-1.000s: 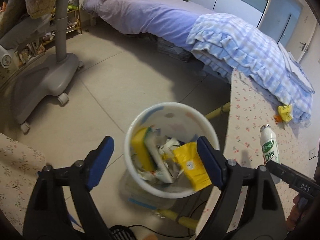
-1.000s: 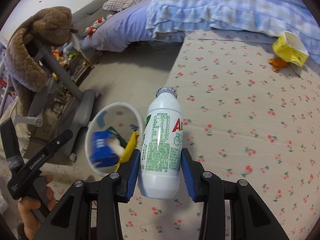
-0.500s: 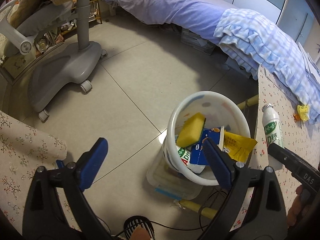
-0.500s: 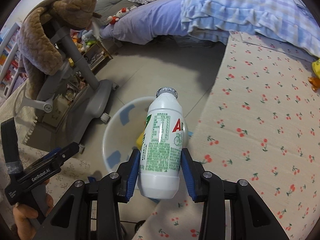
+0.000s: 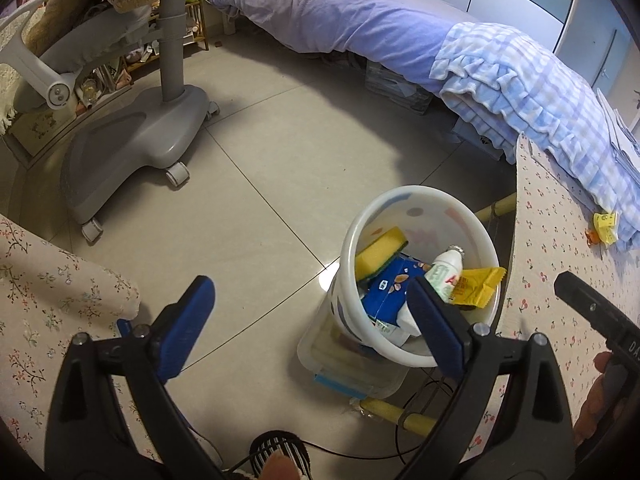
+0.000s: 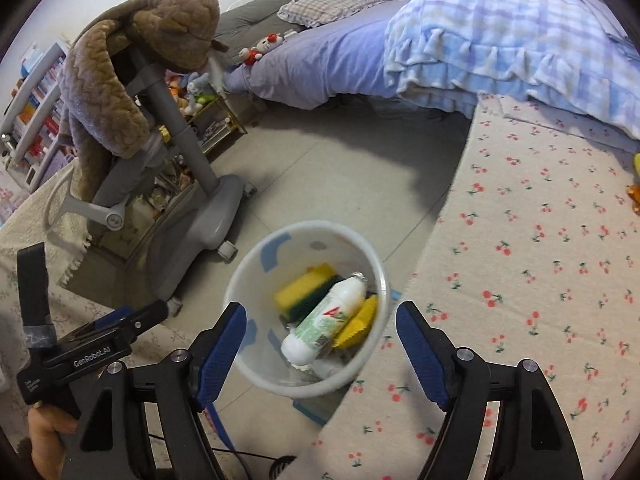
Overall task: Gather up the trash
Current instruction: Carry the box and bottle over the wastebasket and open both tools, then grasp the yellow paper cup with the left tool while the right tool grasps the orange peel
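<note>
white plastic, green-printed, the drink bottle (image 6: 326, 322) lies tilted inside the pale bin (image 6: 256, 364), its capped neck up toward the far rim, resting across a yellow sponge (image 6: 304, 286) and a yellow wrapper (image 6: 358, 326); a blue carton (image 5: 384, 294) sits beneath them in the left wrist view. the right tongs (image 6: 320, 354) hang above the bin's near rim, their blue pads having just spread apart, nothing pressed between them. the left tongs (image 5: 310, 318) stand wide and empty over the tiled floor (image 5: 256, 200), just beside the bin, one pad crossing its rim in the picture. the bin stands on a clear lidded box (image 5: 352, 368) on the floor, against the edge of the cherry-print bench (image 6: 540, 260). a scrap of yellow packaging (image 5: 606, 226) remains on the bench's far end, near a blue checked blanket (image 5: 540, 92) spilling off the purple bed (image 5: 360, 24). a grey wheeled chair base (image 5: 132, 160) stands across the floor.
</note>
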Motion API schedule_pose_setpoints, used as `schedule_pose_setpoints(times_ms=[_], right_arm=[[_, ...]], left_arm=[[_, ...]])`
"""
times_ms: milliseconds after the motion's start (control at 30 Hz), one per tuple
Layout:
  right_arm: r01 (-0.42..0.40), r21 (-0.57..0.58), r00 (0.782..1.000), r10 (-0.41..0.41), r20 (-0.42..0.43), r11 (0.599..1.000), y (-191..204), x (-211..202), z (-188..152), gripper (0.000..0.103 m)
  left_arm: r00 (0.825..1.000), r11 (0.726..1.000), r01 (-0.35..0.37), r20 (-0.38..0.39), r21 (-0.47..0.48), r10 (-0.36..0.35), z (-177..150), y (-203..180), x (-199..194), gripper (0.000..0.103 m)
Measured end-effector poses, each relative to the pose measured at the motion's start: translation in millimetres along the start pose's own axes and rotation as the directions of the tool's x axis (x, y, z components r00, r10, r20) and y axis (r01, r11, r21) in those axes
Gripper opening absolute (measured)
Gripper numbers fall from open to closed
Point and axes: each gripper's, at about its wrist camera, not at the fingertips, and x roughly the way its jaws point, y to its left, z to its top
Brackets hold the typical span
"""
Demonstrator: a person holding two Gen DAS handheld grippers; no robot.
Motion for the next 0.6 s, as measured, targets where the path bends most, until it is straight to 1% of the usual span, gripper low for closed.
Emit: schedule_pose_setpoints(times_ms=[333, 433, 600], right_arm=[[0.107, -0.001, 0.994, -0.107, 0.005, 0.994, -27, -28, -9, 0.079], [0.134, 0.019, 0.991, -0.135, 0.012, 0.991, -44, -41, -12, 0.080], [0.182, 0.085, 0.982, -0.185, 0.025, 0.980, -83, -70, -17, 0.081]], left_arm=[[0.999, 0.999, 0.051, -0.001, 0.008, -0.051, -3, -11, -9, 0.096], [0.998, 0.998, 0.064, -0.005, 0.022, -0.064, -3, -20, -10, 0.096], [0.996, 0.994, 0.094, -0.004, 0.053, -0.094, -5, -46, -13, 0.096]])
